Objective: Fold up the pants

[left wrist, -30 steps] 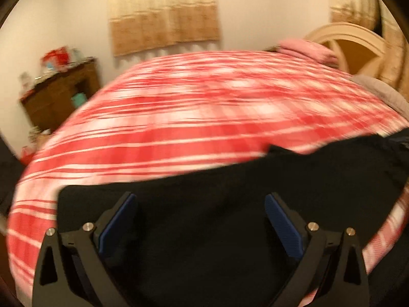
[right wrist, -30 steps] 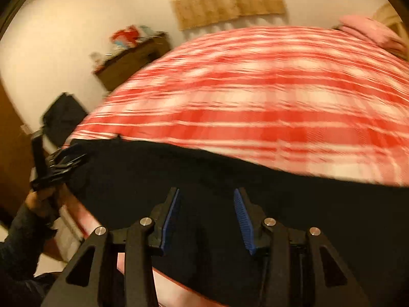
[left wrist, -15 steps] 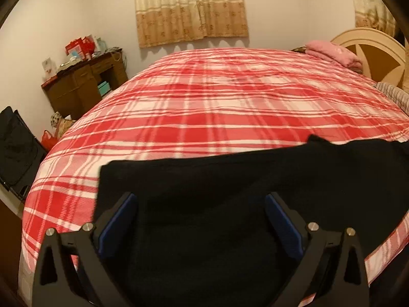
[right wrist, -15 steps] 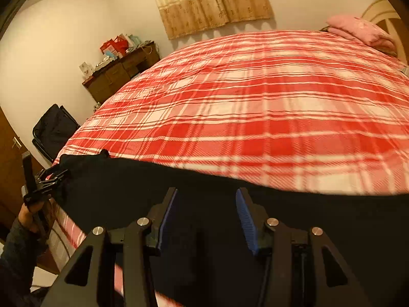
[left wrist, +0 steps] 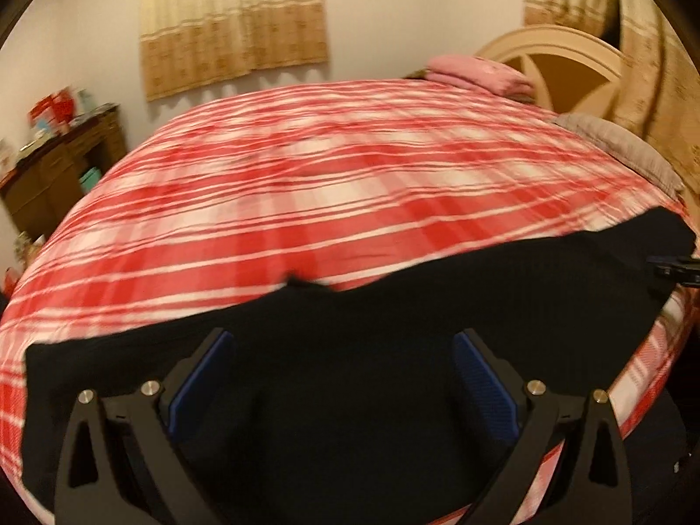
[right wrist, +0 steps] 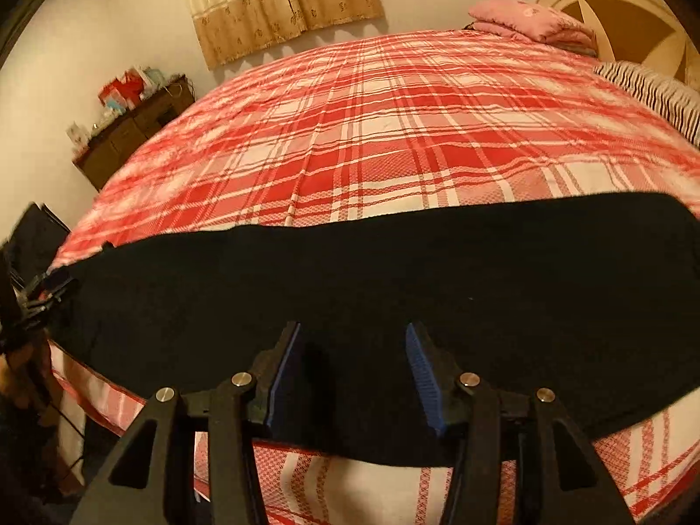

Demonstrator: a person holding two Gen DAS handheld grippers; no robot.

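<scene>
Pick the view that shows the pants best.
Right wrist: it is sharp and shows the pants as one long dark band across the near edge of the bed. Left wrist shows them too, but blurred, with the ends less clear.

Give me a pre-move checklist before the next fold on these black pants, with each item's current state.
1. Black pants lie spread along the near edge of the bed: ok.
2. Left claw open over the cloth: ok.
3. Right claw open, nothing visibly pinched: ok.
4. Fabric flat, free of wrinkles: cannot tell, too dark.
5. Plaid surface beyond the pants free for folding: ok.
6. Left view sharp enough to aim: not ok, blurred.
</scene>
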